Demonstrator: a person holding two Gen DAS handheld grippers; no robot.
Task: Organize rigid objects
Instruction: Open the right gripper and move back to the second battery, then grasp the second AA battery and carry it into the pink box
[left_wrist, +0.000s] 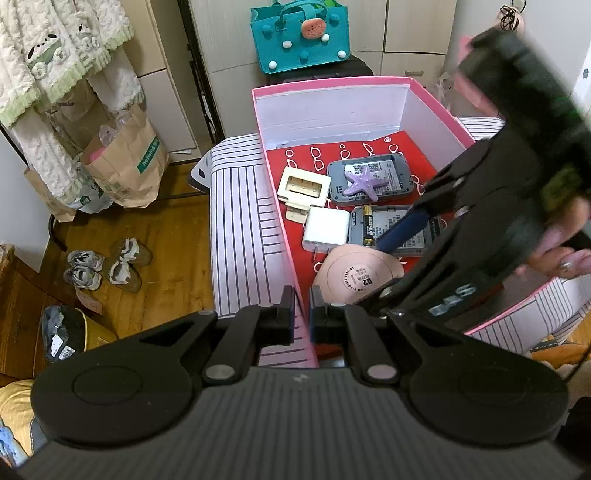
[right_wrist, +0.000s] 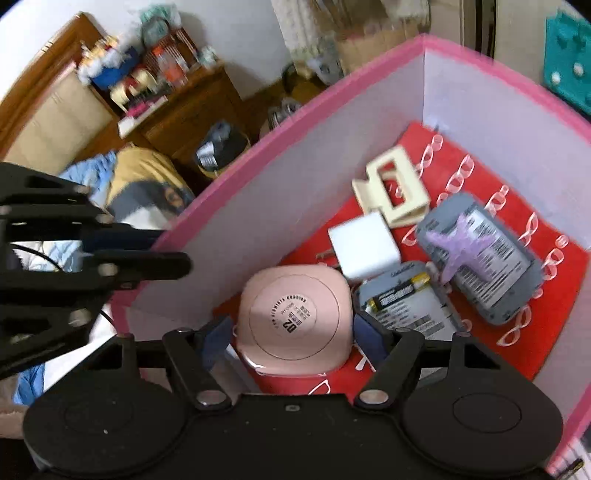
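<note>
The right gripper (right_wrist: 291, 339) stands wide open inside the pink box (right_wrist: 280, 122), with the pink compact (right_wrist: 293, 319) sitting squarely between its two blue pads (right_wrist: 364, 338). The compact fills nearly the whole gap, but motion blur hides whether either pad touches it, so I read it as bracketed rather than held. The compact lies flat on the red liner (right_wrist: 546, 314), label side up, directly ahead of the jaws and close against the box's near wall. It is a rounded square with no real long axis, so the pads can close across it from either pair of sides. Just beyond it, touching or nearly so, are the white charger (right_wrist: 364, 247) and a grey device with a battery (right_wrist: 400, 295) lying on top. Further out lie a second grey device carrying the purple starfish (right_wrist: 458, 243) and the cream clip (right_wrist: 395, 192). The left gripper (left_wrist: 302, 314) is closed on the box's pink rim (left_wrist: 291, 266), so the right hand is clearly the one placed for the compact.
</note>
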